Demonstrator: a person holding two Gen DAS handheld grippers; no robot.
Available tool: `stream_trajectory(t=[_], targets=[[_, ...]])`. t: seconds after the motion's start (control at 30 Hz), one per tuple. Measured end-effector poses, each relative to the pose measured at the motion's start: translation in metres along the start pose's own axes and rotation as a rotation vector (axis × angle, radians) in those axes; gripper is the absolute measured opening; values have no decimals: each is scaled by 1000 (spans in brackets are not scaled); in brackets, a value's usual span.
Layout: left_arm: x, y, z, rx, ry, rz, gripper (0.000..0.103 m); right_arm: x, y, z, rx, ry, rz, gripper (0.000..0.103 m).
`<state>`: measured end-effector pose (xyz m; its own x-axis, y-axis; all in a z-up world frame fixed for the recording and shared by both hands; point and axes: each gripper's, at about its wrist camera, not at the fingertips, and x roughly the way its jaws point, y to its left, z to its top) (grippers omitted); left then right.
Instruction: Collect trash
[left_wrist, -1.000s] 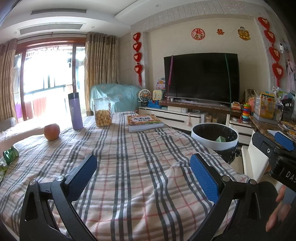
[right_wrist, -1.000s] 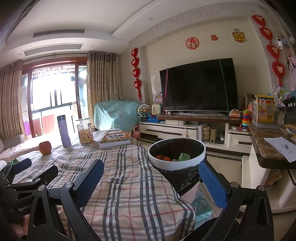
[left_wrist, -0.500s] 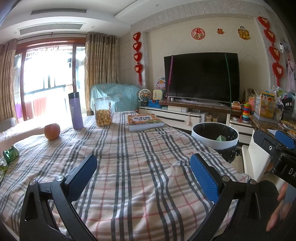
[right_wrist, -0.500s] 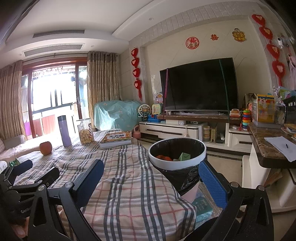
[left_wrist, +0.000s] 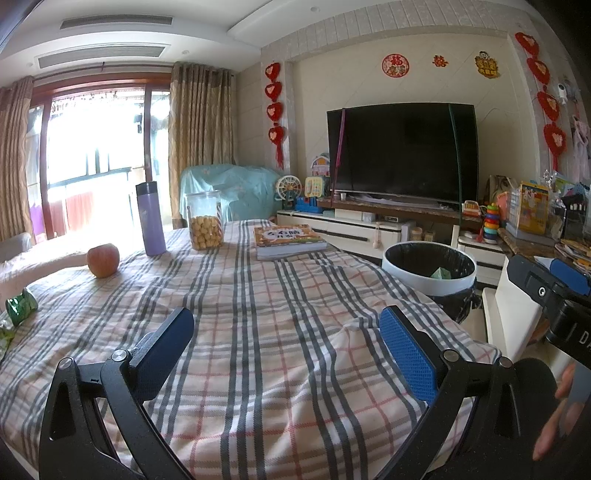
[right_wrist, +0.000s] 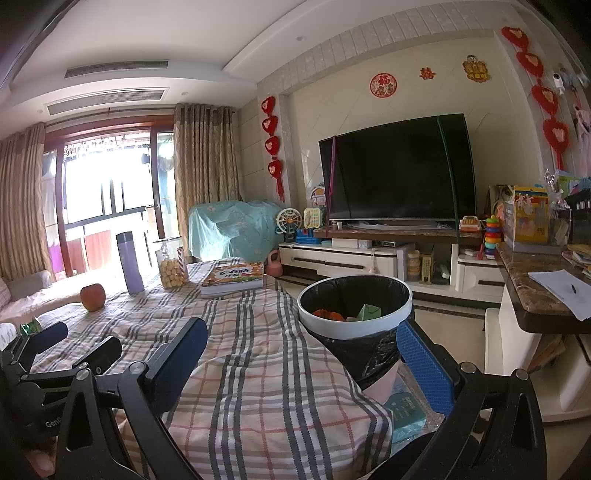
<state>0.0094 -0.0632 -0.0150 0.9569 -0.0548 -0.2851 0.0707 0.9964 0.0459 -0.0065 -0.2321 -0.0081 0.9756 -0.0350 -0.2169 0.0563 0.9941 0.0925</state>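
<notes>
Partial lettering "Gen" shows on the left gripper (right_wrist: 61, 345); other print is illegible.

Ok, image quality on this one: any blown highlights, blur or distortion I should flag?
Left wrist view: window blown out, glare washing the table's far edge near the apple; fisheye bends ceiling lines. Right wrist view: same overexposed window, dark corner vignetting, otherwise sharp.

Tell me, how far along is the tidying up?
Partly done, it seems. The bin beside the table already holds an orange scrap and a green scrap. Nothing is in hand: the left tongs and right tongs both stand open and empty. A crumpled green wrapper remains at the left edge of the checked tablecloth, likely next.
</notes>
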Motion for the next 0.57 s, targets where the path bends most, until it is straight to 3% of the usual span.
stream_trajectory(t=[0.57], targets=[[11,6,0,-14,38,-12,103,21,8,7,44,90,58,103]])
